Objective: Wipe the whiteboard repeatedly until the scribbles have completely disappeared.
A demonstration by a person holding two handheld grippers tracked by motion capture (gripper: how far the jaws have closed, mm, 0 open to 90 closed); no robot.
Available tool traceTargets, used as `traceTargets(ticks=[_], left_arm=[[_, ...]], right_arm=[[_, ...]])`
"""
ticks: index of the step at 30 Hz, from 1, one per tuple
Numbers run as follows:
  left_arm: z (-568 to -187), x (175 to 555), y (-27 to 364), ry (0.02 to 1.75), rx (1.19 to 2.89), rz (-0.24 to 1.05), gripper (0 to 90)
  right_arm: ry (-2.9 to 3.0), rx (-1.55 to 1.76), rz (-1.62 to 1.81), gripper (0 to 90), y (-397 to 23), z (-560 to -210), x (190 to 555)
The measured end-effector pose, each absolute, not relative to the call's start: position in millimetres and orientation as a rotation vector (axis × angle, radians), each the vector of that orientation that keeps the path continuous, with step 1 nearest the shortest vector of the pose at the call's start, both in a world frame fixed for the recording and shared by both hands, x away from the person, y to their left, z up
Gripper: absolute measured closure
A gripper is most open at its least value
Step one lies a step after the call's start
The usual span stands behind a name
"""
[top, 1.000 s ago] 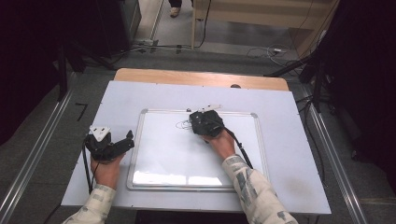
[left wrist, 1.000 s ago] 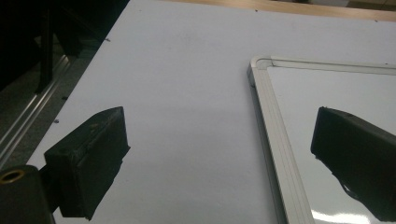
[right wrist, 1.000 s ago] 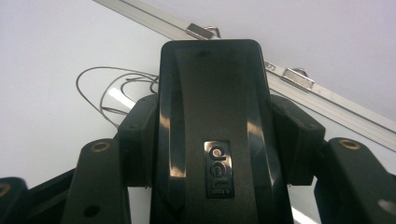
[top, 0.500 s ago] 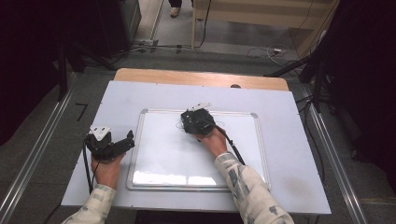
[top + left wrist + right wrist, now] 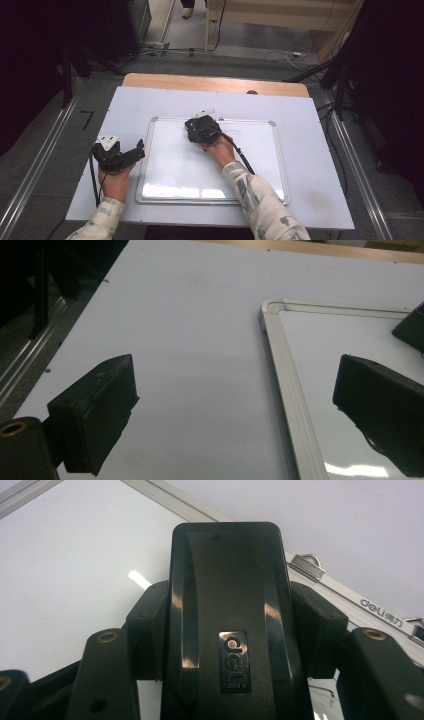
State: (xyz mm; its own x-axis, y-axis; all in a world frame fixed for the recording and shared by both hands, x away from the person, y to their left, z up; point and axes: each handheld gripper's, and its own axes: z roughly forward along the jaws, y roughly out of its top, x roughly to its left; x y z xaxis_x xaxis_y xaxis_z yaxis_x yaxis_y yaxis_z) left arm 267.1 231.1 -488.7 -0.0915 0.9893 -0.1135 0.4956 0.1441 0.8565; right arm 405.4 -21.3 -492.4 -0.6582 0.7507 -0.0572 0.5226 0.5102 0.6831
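A white-surfaced whiteboard point(image 5: 210, 165) with a silver frame lies flat on the pale table. My right gripper point(image 5: 196, 131) rests near the board's top edge, shut on a black board eraser point(image 5: 227, 625) whose glossy back fills the space between the jaws. Faint pen marks point(image 5: 235, 133) remain on the board just right of that gripper. My left gripper point(image 5: 131, 155) hovers over the table at the board's left edge, jaws wide apart with nothing between them. The board's top-left corner point(image 5: 272, 307) lies ahead of it, with one jaw over the table and the other over the board.
The pale table top point(image 5: 150, 102) has a wooden strip point(image 5: 215, 84) along its far edge. Metal rails point(image 5: 30, 175) run on the floor at both sides. Cables point(image 5: 280, 55) lie on the floor behind the table.
My right gripper has slid left along the board's top edge with the eraser in it. The left gripper has stayed where it was.
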Motion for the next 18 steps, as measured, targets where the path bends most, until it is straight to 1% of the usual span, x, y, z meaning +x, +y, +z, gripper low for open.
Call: traceTargets(ticks=[8,14,18], left_arm=[[-489,268,231,1.688,1.446,0.858,4.3],[-489,268,233,1.696,1.443,0.854,4.3],[-488,267,233,1.691,1.444,0.856,4.3]], right_arm=[[2.434,1.039,0.928,38.9,-12,-492,404],[2.432,1.051,0.916,39.0,-13,-492,404],[2.432,1.052,0.905,39.0,-22,-491,404]])
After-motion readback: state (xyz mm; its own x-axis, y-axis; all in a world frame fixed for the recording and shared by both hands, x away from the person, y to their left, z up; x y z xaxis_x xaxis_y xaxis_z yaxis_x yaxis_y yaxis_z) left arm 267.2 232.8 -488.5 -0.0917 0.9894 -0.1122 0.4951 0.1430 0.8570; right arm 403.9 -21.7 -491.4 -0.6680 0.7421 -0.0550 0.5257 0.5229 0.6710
